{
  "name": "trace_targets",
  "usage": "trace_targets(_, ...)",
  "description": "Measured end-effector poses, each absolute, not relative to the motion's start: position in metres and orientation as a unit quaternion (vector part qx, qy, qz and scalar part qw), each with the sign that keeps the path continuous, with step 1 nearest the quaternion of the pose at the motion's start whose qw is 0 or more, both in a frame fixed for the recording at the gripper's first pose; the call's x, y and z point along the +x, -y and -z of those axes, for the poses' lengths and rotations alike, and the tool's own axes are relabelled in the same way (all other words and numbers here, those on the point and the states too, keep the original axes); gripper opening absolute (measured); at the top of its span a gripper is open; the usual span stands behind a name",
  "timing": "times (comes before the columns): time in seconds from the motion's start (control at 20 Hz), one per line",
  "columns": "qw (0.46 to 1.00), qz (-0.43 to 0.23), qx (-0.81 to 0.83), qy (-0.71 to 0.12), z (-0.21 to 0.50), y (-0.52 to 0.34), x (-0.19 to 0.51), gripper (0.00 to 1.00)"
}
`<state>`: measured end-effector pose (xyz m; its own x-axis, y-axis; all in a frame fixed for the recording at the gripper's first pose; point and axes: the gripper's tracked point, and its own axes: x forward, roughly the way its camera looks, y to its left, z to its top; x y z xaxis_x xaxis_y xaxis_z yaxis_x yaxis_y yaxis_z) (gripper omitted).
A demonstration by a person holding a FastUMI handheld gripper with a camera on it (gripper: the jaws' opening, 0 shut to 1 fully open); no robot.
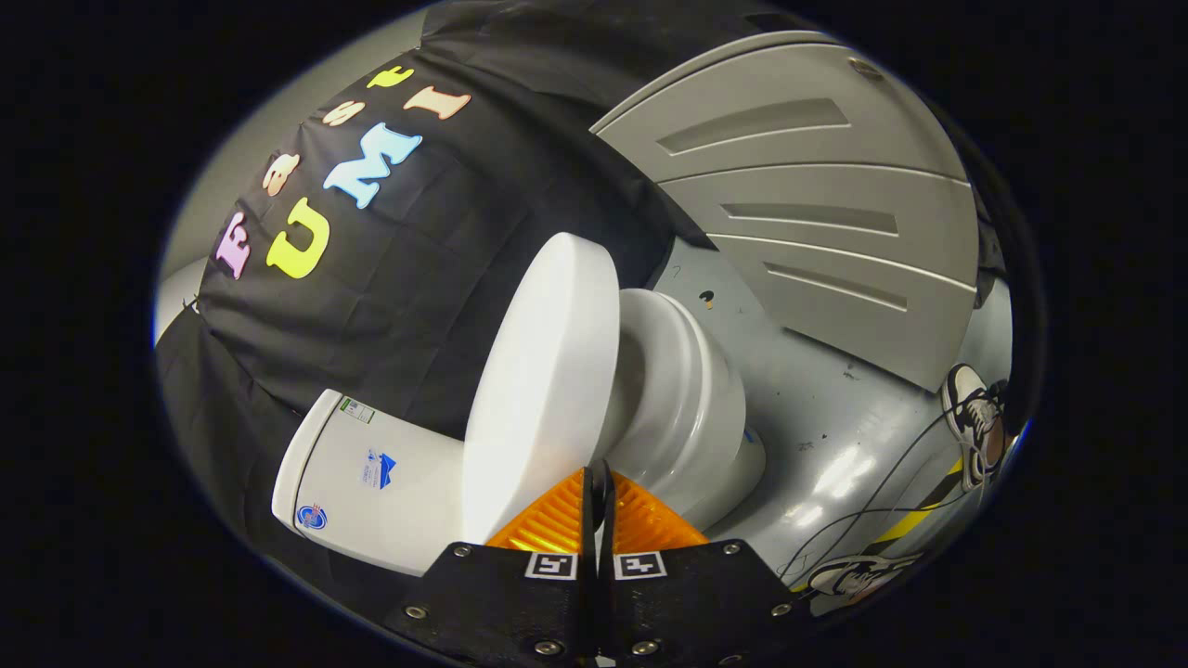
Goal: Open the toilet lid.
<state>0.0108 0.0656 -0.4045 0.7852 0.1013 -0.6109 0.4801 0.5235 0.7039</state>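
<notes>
On the left, the toilet tank (pixel 371 482) sits against the black cloth booth wall (pixel 390 278), with small stickers on its top and side. Just right of the tank, the toilet lid (pixel 543 380) stands raised well off the seat, its rounded edge pointing away from the fingers and its broad face turned toward the tank. A wedge-shaped gap lies open between the lid and the toilet seat (pixel 668 371), which rests on the bowl (pixel 724 455) to the right.

The hand-held gripper (pixel 599 501) has its two fingers drawn almost together, with only a thin slit between them. The near edge of the lid sits at that slit, just ahead of the fingertips, but it cannot be told whether both fingers press on it.

Right of the bowl, the grey floor (pixel 835 445) is bare and shiny, giving open room on that side. Thin black cables (pixel 863 520) trail across it, and a yellow-and-black tape stripe (pixel 919 515) lies nearby. Beyond the floor, a grey panelled wall (pixel 807 204) with recessed slots closes off the far side. At the far right edge are a person's sneakers (pixel 970 413), one further off and one nearer the gripper.
</notes>
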Motion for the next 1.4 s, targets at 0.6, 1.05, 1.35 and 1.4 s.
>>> trace_targets(0.6,0.863,0.146,0.37,-0.313,0.346,-0.078,0.023,0.0)
trace_targets(1.05,0.896,0.147,0.307,-0.284,0.287,-0.107,0.034,0.0)
trace_targets(1.35,0.91,0.146,0.262,-0.287,0.264,-0.122,0.04,0.0)
trace_targets(1.4,0.908,0.147,0.267,-0.286,0.261,-0.124,0.041,0.0)
